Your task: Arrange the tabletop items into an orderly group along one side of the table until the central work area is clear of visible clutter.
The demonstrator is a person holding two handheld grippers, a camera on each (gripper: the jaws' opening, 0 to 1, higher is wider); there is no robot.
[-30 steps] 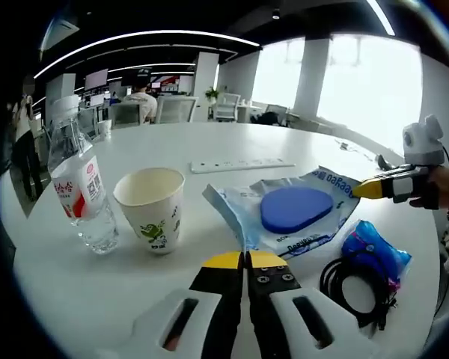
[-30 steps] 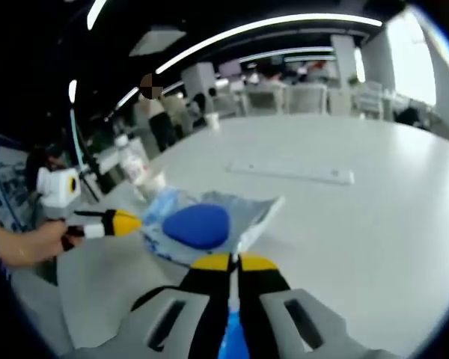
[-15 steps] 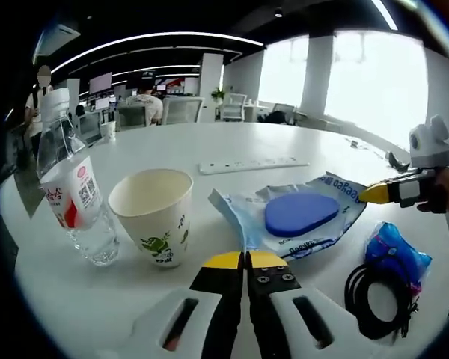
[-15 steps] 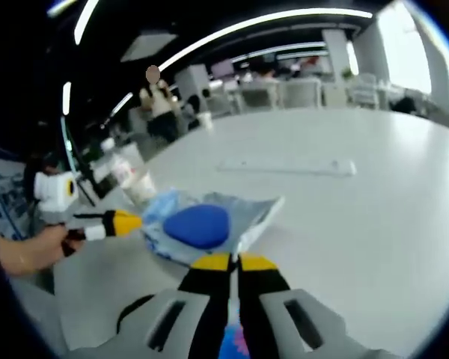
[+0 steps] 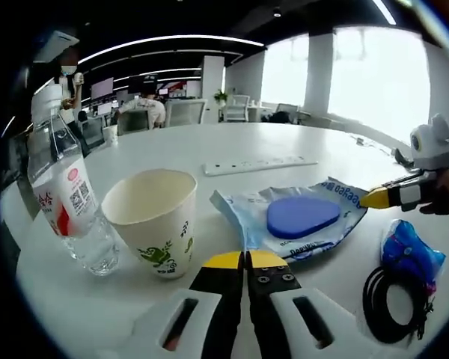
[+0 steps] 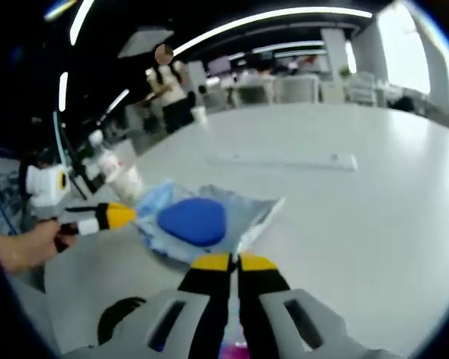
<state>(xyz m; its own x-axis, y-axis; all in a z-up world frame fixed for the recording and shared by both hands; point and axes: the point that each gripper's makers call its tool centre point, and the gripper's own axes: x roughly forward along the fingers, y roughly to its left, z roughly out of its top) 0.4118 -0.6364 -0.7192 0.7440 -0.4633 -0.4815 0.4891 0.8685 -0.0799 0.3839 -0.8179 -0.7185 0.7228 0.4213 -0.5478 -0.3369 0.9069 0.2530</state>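
Step in hand, by judgement: approach before any pick. Left gripper (image 5: 245,258), jaws closed and empty, sits at lower centre; right gripper (image 6: 233,261) likewise closed, empty. Crinkled clear plastic pouch holding a smooth blue oval pad (image 5: 303,215) lies centre-right; white paper cup (image 5: 151,220) and ribbed clear water bottle (image 5: 63,196) stand left. Next move needs jaws opened
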